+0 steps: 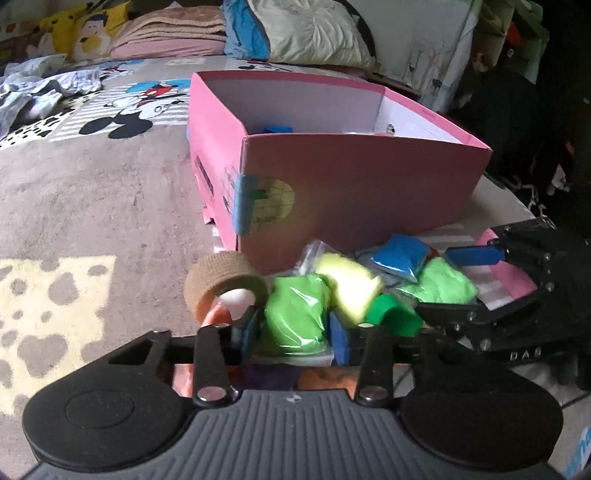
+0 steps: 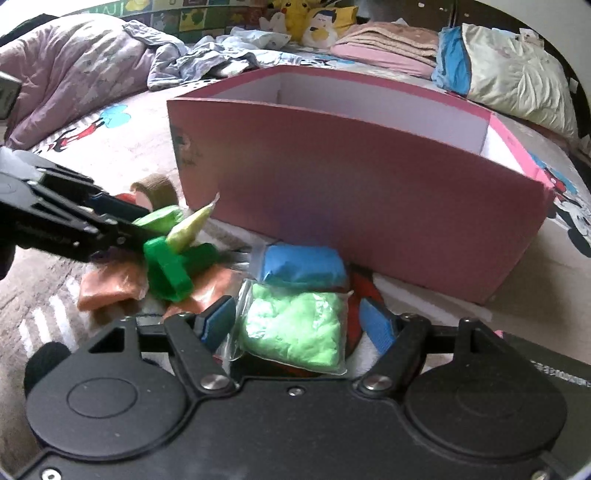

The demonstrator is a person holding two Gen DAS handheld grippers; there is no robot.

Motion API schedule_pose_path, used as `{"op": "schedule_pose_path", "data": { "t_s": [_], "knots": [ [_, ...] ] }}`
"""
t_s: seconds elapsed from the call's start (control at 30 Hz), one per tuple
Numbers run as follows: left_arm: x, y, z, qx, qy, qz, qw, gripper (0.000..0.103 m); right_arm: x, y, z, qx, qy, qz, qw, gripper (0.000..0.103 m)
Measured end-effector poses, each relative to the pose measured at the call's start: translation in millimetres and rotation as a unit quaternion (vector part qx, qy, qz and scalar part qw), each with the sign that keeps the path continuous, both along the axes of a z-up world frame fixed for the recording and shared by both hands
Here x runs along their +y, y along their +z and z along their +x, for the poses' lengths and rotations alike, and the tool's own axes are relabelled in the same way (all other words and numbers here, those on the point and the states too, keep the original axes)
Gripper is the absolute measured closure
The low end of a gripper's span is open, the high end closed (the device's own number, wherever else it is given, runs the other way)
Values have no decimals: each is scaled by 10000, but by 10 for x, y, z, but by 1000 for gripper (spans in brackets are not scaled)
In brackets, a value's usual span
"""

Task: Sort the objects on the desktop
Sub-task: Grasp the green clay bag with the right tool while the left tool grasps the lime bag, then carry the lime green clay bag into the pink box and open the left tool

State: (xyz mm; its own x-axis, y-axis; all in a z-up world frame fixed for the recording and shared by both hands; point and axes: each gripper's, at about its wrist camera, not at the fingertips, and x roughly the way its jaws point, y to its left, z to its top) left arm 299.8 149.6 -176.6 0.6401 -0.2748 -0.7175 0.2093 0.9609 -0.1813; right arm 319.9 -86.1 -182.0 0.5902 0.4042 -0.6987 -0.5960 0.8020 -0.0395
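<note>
A pile of clay bags lies in front of a pink box (image 1: pixel 362 184). My left gripper (image 1: pixel 295 332) is shut on a bright green clay bag (image 1: pixel 295 317); it also shows in the right wrist view (image 2: pixel 118 218). My right gripper (image 2: pixel 299 325) is open around a light green clay bag (image 2: pixel 295 332) without clamping it; it also shows in the left wrist view (image 1: pixel 472 291). A blue clay bag (image 2: pixel 303 264), a yellow bag (image 1: pixel 351 288), a green tape holder (image 2: pixel 170 269), orange bags (image 2: pixel 107 288) and a tan bandage roll (image 1: pixel 225 284) lie around them.
The pink box (image 2: pixel 369 206) stands open on a cartoon-print bed cover, with a blue item (image 1: pixel 277 129) inside. Folded blankets (image 1: pixel 170 37), pillows (image 1: pixel 314 29) and plush toys (image 2: pixel 295 14) lie at the back. Dark clutter stands at the right.
</note>
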Motion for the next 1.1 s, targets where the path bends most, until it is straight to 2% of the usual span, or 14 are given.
{"op": "schedule_pose_path", "data": {
  "t_s": [0.03,0.1,0.17,0.53,0.73,0.9,1.1],
  "knots": [
    [3,10,-10,-12,53,-46,10000,68,0,-9,7,6,-2,-7,10000,30],
    [16,32,-57,-44,156,-140,9998,69,-28,-9,24,163,-23,126,9998,41],
    [22,43,-122,-79,268,-152,9995,69,-71,4,15,232,-58,208,9995,45],
    [12,333,-549,-411,633,-381,9964,69,-392,185,-439,503,-246,931,9941,46],
    [-40,540,-658,-611,717,-476,9944,69,-472,185,-778,564,-136,1053,9927,46],
    [-121,784,-598,-868,707,-412,9929,69,-542,147,-971,579,-88,1192,9911,46],
    [-254,1043,-311,-1096,719,-300,9909,69,-579,70,-1129,638,-40,1273,9898,46]
  ]
}}
